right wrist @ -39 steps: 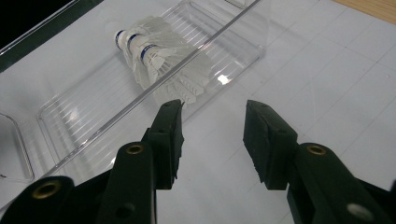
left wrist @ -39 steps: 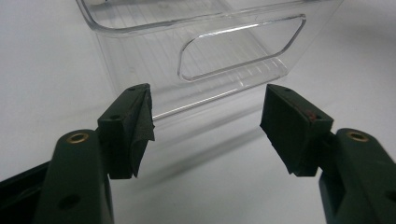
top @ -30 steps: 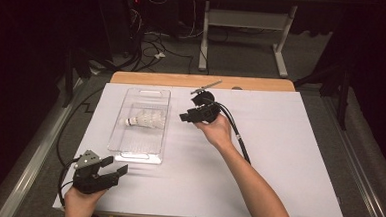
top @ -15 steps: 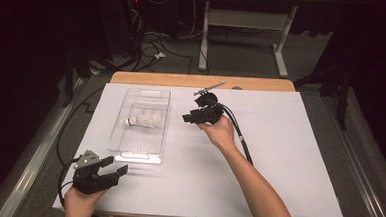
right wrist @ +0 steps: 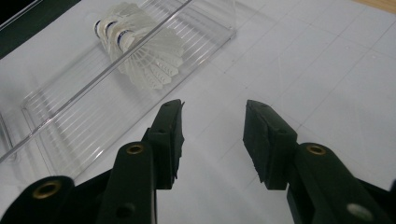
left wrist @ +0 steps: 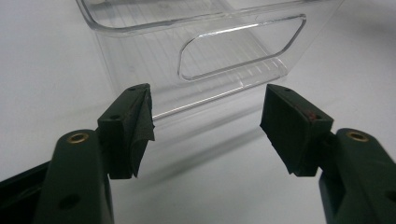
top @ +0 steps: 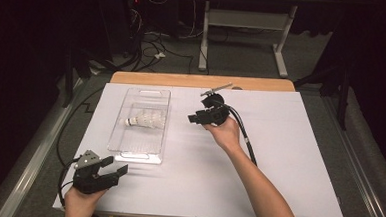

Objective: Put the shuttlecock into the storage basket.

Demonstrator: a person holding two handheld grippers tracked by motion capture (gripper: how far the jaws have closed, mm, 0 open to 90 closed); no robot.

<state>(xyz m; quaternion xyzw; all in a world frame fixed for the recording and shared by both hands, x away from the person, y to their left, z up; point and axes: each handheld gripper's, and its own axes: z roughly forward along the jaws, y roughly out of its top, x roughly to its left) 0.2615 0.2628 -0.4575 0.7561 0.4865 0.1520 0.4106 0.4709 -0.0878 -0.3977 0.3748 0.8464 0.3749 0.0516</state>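
Note:
A white feather shuttlecock [top: 144,119] [right wrist: 140,51] lies on its side inside a clear plastic tray [top: 138,153] [right wrist: 56,135] [left wrist: 243,56] on the white table cover. To the right of the tray, my right gripper [top: 192,119] [right wrist: 212,135] hovers a little above the table, pointing left toward the shuttlecock, jaws open with nothing between them. Near the table's front left corner my left gripper [top: 115,165] [left wrist: 205,126] stays low, just in front of the tray's near handle end, jaws wide open and empty.
A white sheet [top: 288,158] covers most of the wooden table [top: 182,80]. Cables trail from both grippers; the right one's black cable [top: 247,141] runs along the forearm. Beyond the table are a dark floor, loose cords and white desk legs [top: 284,43].

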